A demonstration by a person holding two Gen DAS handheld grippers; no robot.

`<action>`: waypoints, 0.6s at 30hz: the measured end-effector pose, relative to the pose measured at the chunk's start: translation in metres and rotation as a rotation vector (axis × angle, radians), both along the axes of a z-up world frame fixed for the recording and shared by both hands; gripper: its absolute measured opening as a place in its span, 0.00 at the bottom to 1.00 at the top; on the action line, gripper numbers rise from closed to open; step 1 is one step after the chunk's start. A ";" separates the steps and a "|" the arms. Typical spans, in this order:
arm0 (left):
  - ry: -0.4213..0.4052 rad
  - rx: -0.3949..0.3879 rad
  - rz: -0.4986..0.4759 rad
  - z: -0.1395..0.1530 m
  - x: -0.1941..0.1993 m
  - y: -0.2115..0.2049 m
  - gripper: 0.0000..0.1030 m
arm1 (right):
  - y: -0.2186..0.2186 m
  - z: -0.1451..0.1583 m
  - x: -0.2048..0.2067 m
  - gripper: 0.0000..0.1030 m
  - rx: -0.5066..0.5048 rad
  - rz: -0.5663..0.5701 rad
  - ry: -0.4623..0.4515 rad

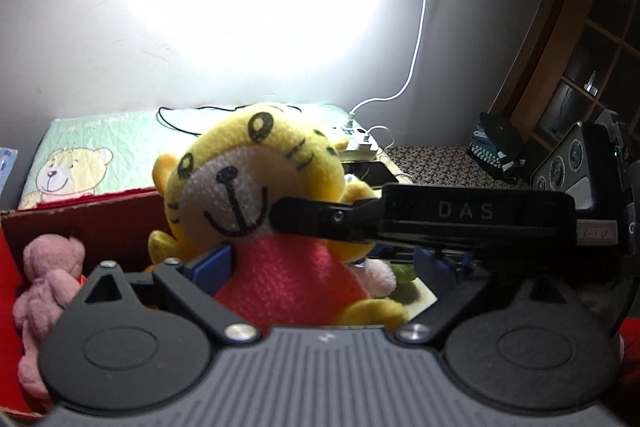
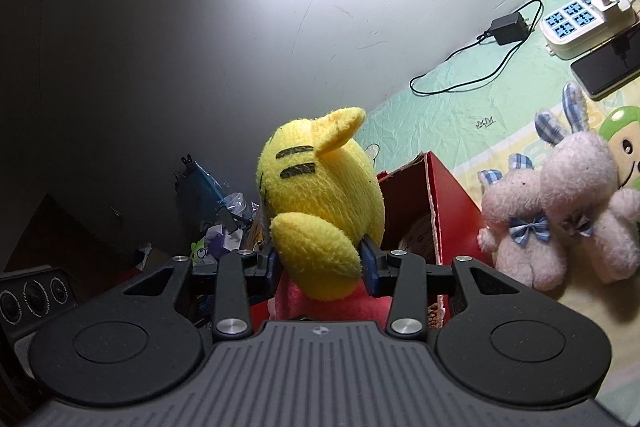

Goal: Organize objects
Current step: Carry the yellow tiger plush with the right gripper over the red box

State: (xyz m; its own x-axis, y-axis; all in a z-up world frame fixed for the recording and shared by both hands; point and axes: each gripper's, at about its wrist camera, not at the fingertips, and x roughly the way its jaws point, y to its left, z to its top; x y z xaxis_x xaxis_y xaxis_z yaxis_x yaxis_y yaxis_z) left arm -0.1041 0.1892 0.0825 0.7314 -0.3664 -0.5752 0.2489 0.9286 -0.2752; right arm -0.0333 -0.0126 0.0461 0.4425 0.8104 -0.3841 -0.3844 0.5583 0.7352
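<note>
The yellow tiger plush is clamped at its neck by the right gripper. The left gripper is held wide open around the plush's red body, pads apparently not pressing. A red box is seen just behind.

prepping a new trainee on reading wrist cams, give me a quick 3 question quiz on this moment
1. True or false: the right gripper is shut on the yellow tiger plush.
2. What colour is the cardboard box just behind the plush? A) red B) blue C) white
3. In the right wrist view, how many bunny plushes lie on the bear-print mat?

Key: 1 true, its pads press on the plush from both sides. 2 A. 3 two, side by side, each with a blue checked bow.
</note>
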 end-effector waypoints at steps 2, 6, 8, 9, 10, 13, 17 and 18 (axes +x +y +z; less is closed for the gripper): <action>0.010 0.011 0.005 -0.006 0.004 0.007 0.92 | 0.009 -0.005 0.002 0.40 -0.014 0.000 0.002; 0.032 0.040 0.008 -0.019 0.014 0.010 0.90 | 0.021 -0.012 0.006 0.39 -0.045 -0.014 -0.001; 0.038 0.051 0.001 -0.023 0.017 0.009 0.90 | 0.024 -0.016 0.010 0.39 -0.055 -0.024 0.013; 0.041 0.055 -0.004 -0.025 0.020 0.008 0.90 | 0.026 -0.018 0.012 0.39 -0.064 -0.028 0.017; 0.045 0.057 -0.008 -0.027 0.022 0.008 0.90 | 0.027 -0.018 0.013 0.39 -0.076 -0.032 0.018; 0.059 0.063 -0.017 -0.037 0.028 0.009 0.91 | 0.030 -0.023 0.017 0.39 -0.100 -0.043 0.020; 0.107 0.077 -0.024 -0.052 0.041 0.008 0.90 | 0.035 -0.027 0.018 0.38 -0.159 -0.063 -0.015; 0.122 0.077 -0.028 -0.057 0.043 0.009 0.91 | 0.037 -0.027 0.018 0.38 -0.176 -0.063 -0.028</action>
State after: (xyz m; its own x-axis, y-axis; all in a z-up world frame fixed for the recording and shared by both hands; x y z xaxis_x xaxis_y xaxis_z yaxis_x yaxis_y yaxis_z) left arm -0.0609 0.1977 0.0254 0.6442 -0.3373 -0.6865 0.2442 0.9412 -0.2333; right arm -0.0152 0.0240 0.0189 0.5030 0.7020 -0.5042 -0.3637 0.7011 0.6133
